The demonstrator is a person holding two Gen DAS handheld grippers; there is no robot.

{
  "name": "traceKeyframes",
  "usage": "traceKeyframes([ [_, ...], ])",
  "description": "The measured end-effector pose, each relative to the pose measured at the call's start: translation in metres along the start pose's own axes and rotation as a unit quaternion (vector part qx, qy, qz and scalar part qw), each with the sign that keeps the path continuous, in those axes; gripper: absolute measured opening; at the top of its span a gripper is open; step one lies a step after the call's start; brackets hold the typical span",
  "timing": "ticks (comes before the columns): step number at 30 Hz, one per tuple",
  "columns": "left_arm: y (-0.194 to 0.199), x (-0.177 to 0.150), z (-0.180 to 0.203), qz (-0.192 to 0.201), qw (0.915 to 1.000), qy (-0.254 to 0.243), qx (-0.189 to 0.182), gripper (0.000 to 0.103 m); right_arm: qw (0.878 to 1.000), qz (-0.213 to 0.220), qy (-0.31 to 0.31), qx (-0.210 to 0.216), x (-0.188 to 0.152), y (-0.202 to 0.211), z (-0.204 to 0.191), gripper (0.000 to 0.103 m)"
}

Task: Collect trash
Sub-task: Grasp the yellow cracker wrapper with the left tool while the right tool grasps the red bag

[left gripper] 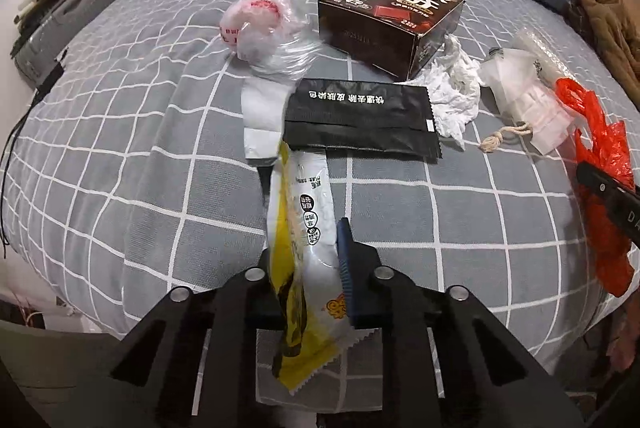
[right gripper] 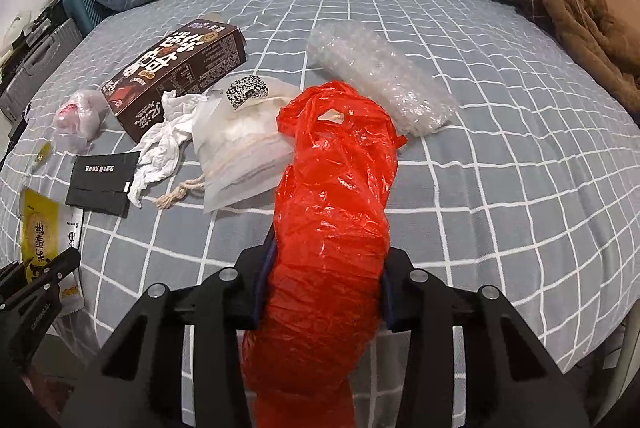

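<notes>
Left wrist view: left gripper (left gripper: 308, 228) clenched on the yellow-white snack wrapper (left gripper: 301, 228), gripped along its length, far end overlapping the black sachet (left gripper: 360, 119) on the bed (left gripper: 120, 167); right gripper (right gripper: 326, 264) clamps the bunched red plastic bag (right gripper: 332, 228), mouth not spread. Risks, my read: bag is squeezed shut, so nowhere to drop the wrapper unless the right grip shifts to one edge; wrapper is slick film and could slide out of the pads; lifting it may drag the sachet along. Rest still loose on the bed: brown carton (left gripper: 390, 23), crumpled tissue (left gripper: 452, 91), drawstring pouch (left gripper: 520, 107), clear bag with pink contents (left gripper: 260, 23). Right wrist view alone shows the bubble wrap roll (right gripper: 380, 75) in full behind the red bag, plus the pouch's QR label; left view alone shows how the pads sit on the wrapper.
</notes>
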State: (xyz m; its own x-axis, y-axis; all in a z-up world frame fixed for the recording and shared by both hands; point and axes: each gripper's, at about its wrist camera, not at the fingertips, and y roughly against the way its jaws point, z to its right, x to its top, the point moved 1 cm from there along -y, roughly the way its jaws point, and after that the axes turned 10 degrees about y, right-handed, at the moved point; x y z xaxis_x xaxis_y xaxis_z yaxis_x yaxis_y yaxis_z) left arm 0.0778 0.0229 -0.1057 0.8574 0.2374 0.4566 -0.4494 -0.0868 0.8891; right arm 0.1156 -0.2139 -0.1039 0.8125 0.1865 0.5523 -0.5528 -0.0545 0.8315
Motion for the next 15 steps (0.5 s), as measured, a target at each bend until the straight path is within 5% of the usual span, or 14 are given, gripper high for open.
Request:
traceKeyframes([
  [15,0.031,-0.001,0.001,0.013,0.9996,-0.013,-0.02,0.01,1.0,0.011,-0.003,-0.011,-0.012,0.036,0.004,0.039],
])
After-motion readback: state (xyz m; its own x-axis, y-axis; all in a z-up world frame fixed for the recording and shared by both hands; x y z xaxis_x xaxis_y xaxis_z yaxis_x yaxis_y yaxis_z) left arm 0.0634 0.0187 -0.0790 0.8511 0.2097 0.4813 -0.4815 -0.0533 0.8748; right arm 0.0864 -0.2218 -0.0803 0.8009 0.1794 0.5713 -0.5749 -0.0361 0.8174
